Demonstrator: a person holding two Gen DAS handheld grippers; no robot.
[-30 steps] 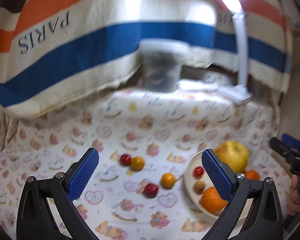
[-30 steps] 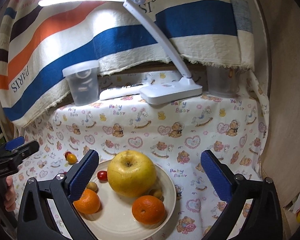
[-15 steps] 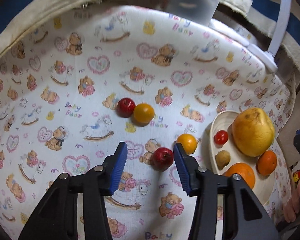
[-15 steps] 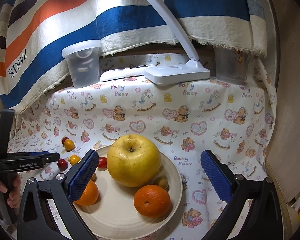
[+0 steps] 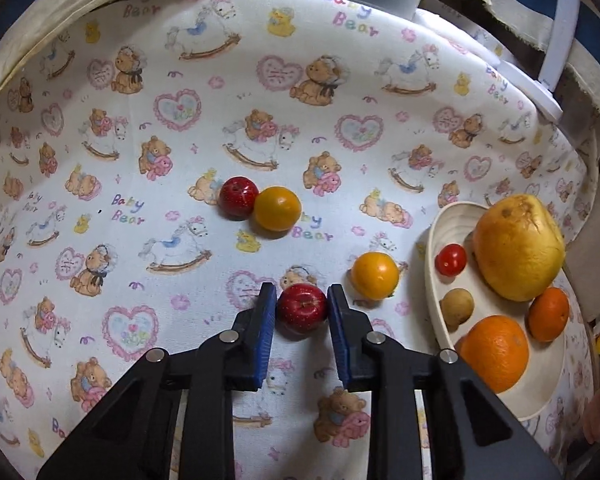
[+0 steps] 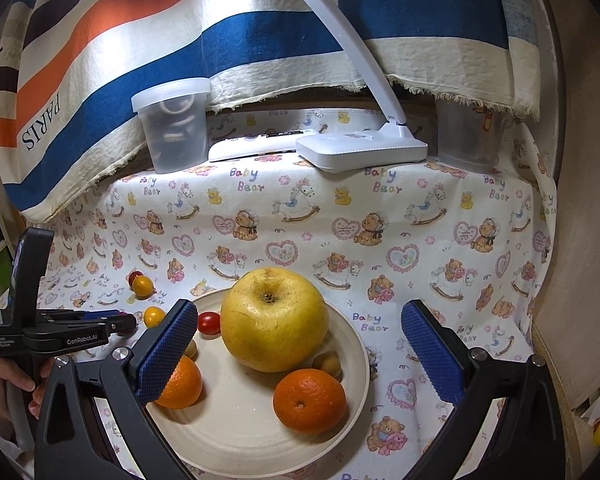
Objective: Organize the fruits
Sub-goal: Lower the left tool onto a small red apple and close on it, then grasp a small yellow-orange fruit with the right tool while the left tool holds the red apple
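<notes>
My left gripper [image 5: 302, 306] is shut on a small red fruit [image 5: 302, 309] that rests on the bear-print cloth. Beside it lies a small yellow-orange fruit [image 5: 375, 275]. Farther off, a red fruit [image 5: 238, 197] and a yellow-orange fruit [image 5: 277, 208] touch each other. The cream plate [image 5: 432, 240] at the right holds a big yellow apple [image 5: 518, 248], two oranges [image 5: 494, 352], a cherry tomato [image 5: 451, 259] and a small brown fruit [image 5: 456, 306]. My right gripper [image 6: 300, 356] is open and empty, hovering over the plate [image 6: 356, 344] and apple [image 6: 274, 318]. The left gripper [image 6: 112, 322] shows at the left there.
At the back stand a clear lidded tub [image 6: 172, 124], a white desk lamp [image 6: 360, 146], a white flat device [image 6: 256, 146] and a frosted cup [image 6: 470, 136]. A striped PARIS cloth [image 6: 140, 32] hangs behind. The table edge drops off at the right [image 6: 556, 360].
My left gripper has dropped toward the cloth and closed around the near red fruit. The right gripper has stayed open over the plate, nearly still.
</notes>
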